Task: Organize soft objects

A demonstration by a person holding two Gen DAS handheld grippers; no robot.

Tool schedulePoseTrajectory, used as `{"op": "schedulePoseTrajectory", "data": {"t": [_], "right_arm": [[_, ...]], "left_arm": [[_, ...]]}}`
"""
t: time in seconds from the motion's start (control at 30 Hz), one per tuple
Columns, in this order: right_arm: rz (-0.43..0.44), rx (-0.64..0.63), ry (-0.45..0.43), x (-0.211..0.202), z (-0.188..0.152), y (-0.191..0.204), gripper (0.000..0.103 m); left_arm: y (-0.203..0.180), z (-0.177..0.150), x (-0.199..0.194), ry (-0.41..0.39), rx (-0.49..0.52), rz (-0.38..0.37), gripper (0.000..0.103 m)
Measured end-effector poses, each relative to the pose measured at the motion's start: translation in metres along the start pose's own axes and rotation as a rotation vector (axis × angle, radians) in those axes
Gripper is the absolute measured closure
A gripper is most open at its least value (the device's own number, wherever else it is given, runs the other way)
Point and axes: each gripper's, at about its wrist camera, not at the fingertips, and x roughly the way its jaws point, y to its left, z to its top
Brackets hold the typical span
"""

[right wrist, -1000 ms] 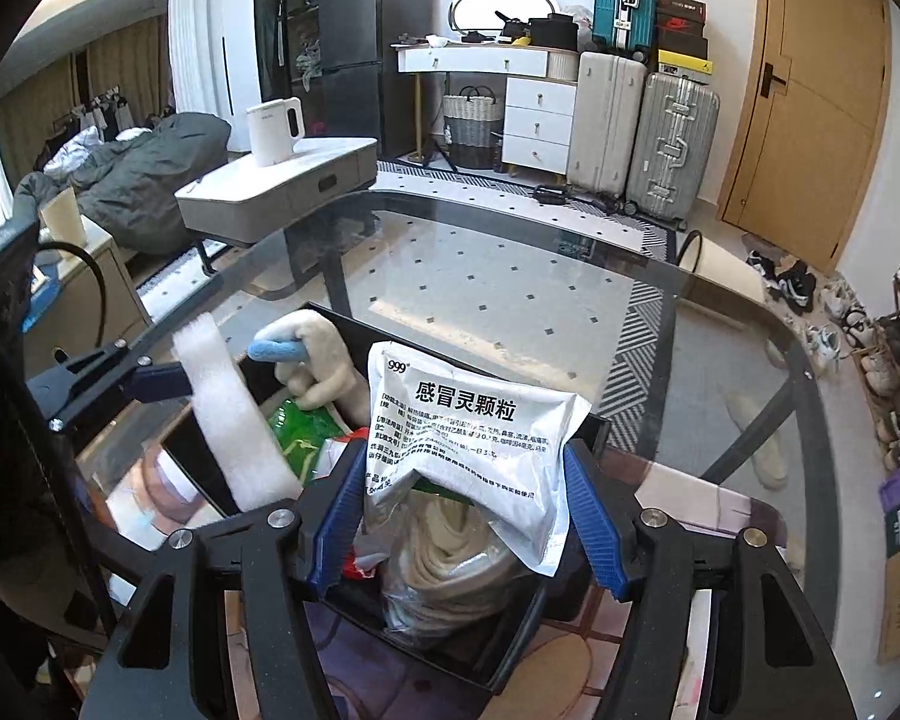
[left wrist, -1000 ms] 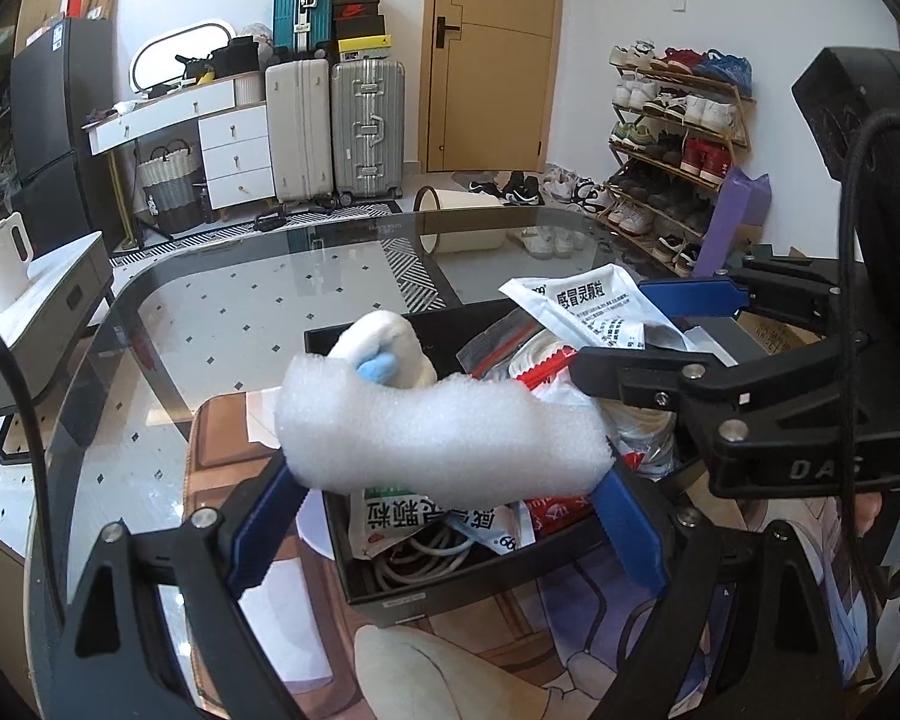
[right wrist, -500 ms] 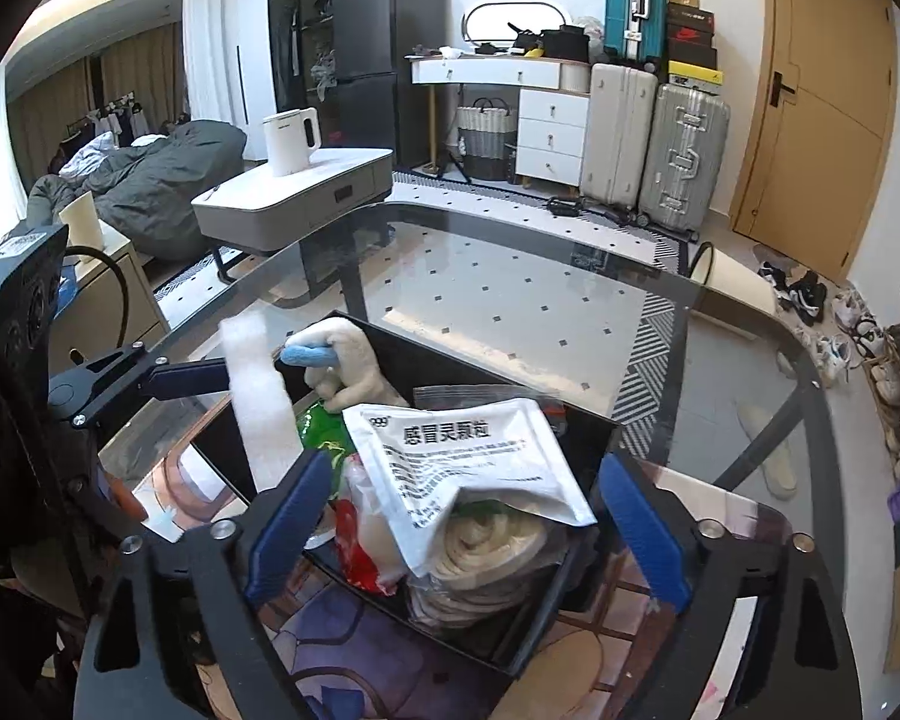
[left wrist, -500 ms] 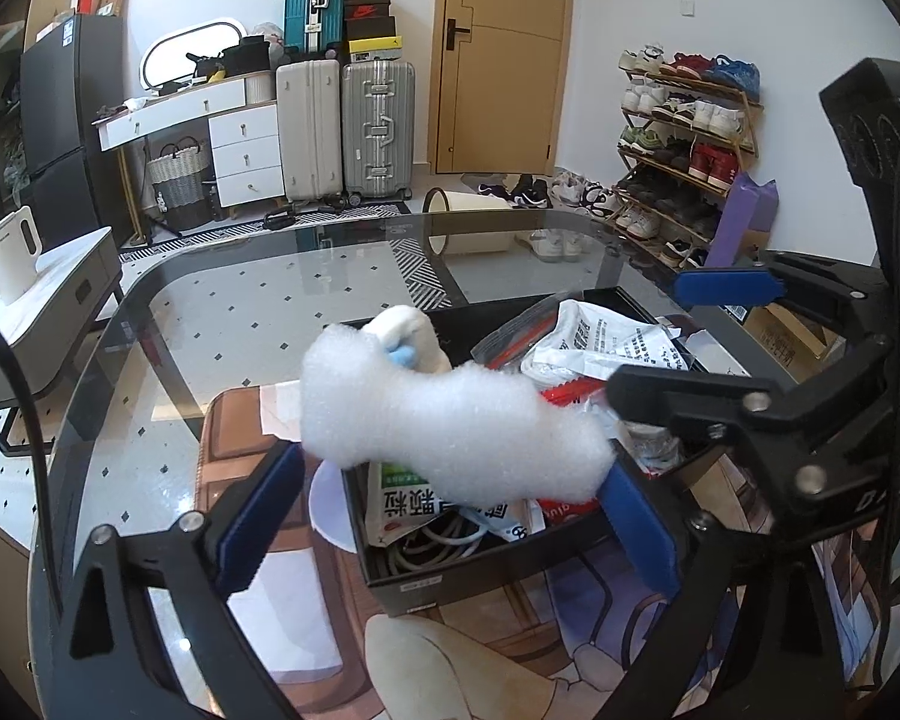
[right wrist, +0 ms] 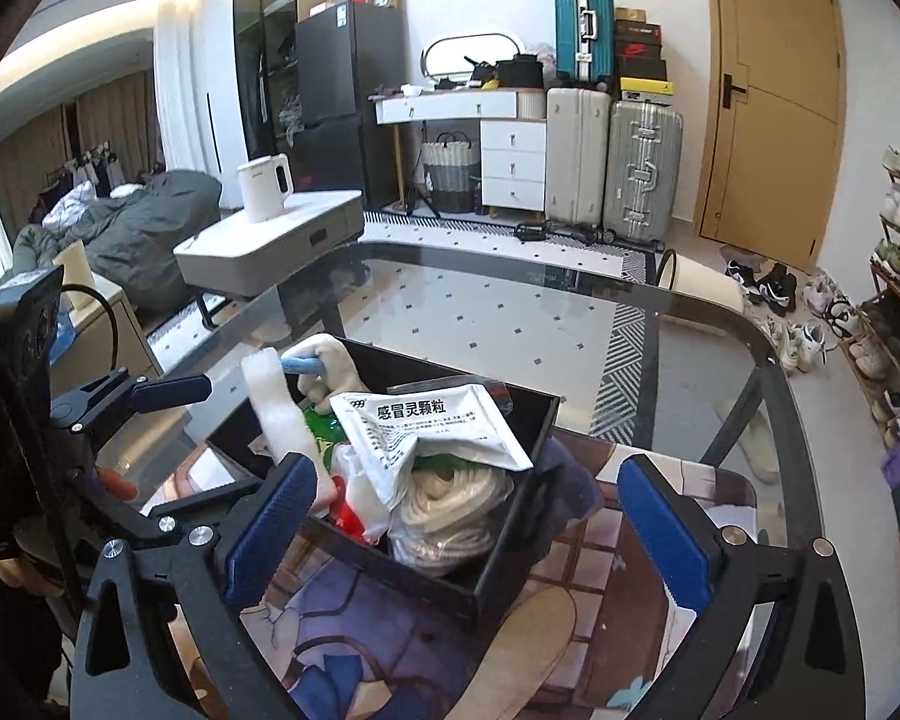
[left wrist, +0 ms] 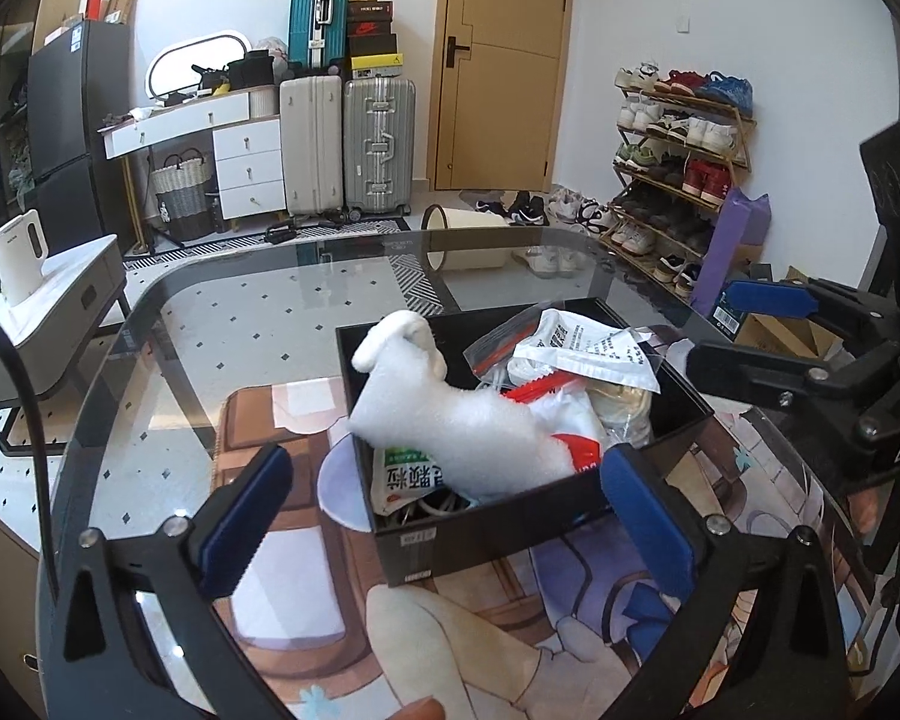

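A black box (left wrist: 510, 525) was seen standing on a printed mat (left wrist: 570, 630) laid over a glass table (left wrist: 240, 324). The box was packed full. A strip of white foam (left wrist: 468, 438) was found lying across its near corner, propped against a white plush toy (left wrist: 399, 339) at the far left of the box. Beside it, a white medicine packet (right wrist: 432, 426) with printed characters was laid on top of the heap, over a bagged coil of white cord (right wrist: 456, 510). A green-printed packet (left wrist: 411, 474) and a red-and-white wrapper (left wrist: 576, 450) were wedged between the other things.

The left gripper (left wrist: 444, 516) was held spread wide in front of the box, its blue pads (left wrist: 243, 519) clear of the foam. Its jaws had just been opening, and nothing was gripped between them; the foam lay in the box beyond them.

The right gripper (right wrist: 468, 531) was likewise held wide apart, with the box corner framed between its pads (right wrist: 666, 528). Its jaws had just been opening too, and the medicine packet was no longer pinched, resting loose on the pile.

A white kettle (right wrist: 264, 186) was seen on a low grey cabinet (right wrist: 270, 246) past the table.
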Motion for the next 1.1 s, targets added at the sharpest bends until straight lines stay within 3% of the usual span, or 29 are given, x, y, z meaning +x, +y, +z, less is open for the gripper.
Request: {"op": "schedulePoseTrajectory", "data": {"t": [0.63,1.1], "right_arm": [[-0.002,0.026,-0.170,-0.037,-0.050,0.029,0.001],[-0.029,-0.005,-0.204,-0.043,-0.077,0.040,0.001]], "left_arm": [[0.003,-0.034,-0.051,-0.120,-0.024,0.094,0.000],[0.000,-0.052,-0.052,-0.172,-0.064,0.106,0.000]]}}
